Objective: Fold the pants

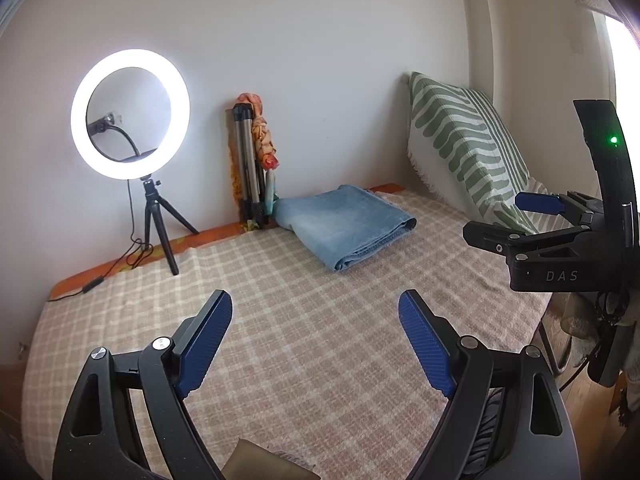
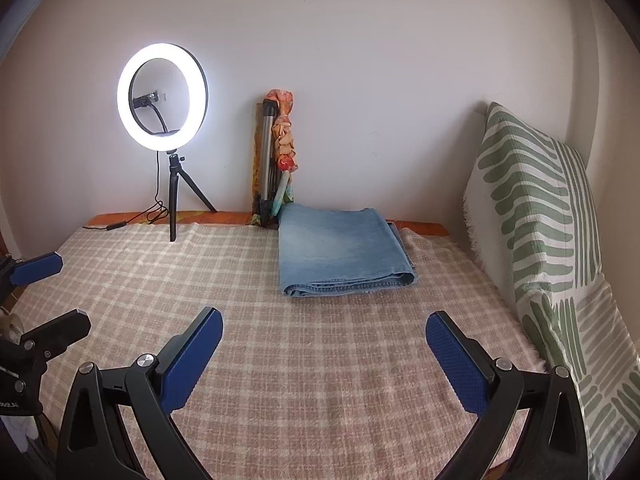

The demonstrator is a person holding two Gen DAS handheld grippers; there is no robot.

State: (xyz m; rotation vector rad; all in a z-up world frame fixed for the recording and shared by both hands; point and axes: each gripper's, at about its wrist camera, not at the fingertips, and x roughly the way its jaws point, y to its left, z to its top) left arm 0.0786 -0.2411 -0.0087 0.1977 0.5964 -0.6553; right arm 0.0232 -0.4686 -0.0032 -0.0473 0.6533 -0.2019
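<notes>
The pants [image 2: 344, 252] lie folded into a compact denim stack at the far side of the bed [image 2: 280, 360], near the wall and just beside a leaning tripod [image 2: 266, 160], well apart from both tools. The folding looks finished, though how neat the layers are underneath cannot be judged from here. The left tool [image 1: 316, 340] hangs over the checked blanket with its jaws spread wide and nothing between them; the right tool [image 2: 324, 360] is likewise wide apart, empty, touching nothing
</notes>
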